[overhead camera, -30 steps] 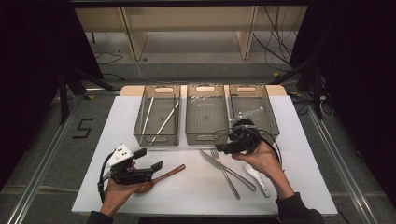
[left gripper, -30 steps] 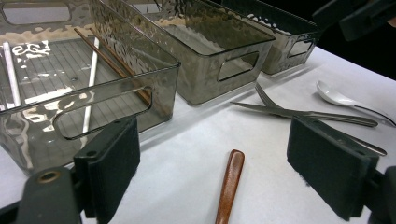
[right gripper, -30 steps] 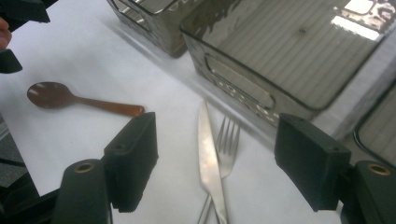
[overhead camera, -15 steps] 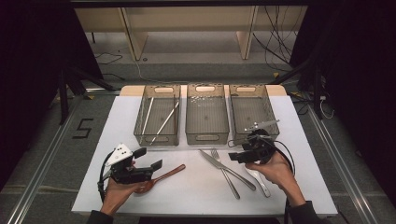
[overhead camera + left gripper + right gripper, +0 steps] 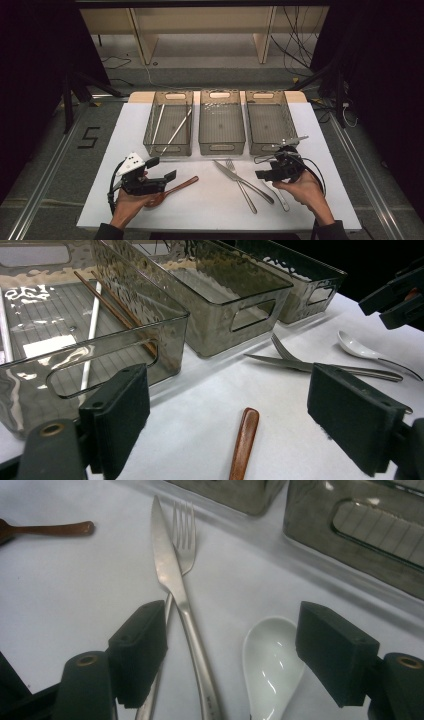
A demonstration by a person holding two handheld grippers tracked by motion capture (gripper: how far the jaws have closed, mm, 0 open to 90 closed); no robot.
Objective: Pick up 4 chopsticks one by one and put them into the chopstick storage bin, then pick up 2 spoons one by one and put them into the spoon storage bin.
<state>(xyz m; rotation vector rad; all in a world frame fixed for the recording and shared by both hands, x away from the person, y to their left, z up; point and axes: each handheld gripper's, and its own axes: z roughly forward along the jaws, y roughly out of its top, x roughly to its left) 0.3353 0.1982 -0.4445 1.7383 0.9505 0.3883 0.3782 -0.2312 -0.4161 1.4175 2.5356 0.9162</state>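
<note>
White spoon [image 5: 270,665], handle cut off below.

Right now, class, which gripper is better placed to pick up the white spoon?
Right. The right gripper hangs open just above the white spoon; the left gripper is across the table, over the brown wooden spoon.

A white counter [image 5: 100,150] carries three clear bins in a row at twelve o'clock: the left bin [image 5: 169,122] holds chopsticks [image 5: 176,131], the middle bin [image 5: 221,121] and the right bin [image 5: 270,121] look bare. At seven o'clock the left gripper [image 5: 162,172] hangs with jaws apart above a brown wooden spoon [image 5: 175,189]. At five o'clock the right gripper [image 5: 270,172] sits jaws apart, just beside a knife [image 5: 240,178] crossed with a fork [image 5: 241,186]. A white spoon [image 5: 281,199] lies partly under that hand.
</note>
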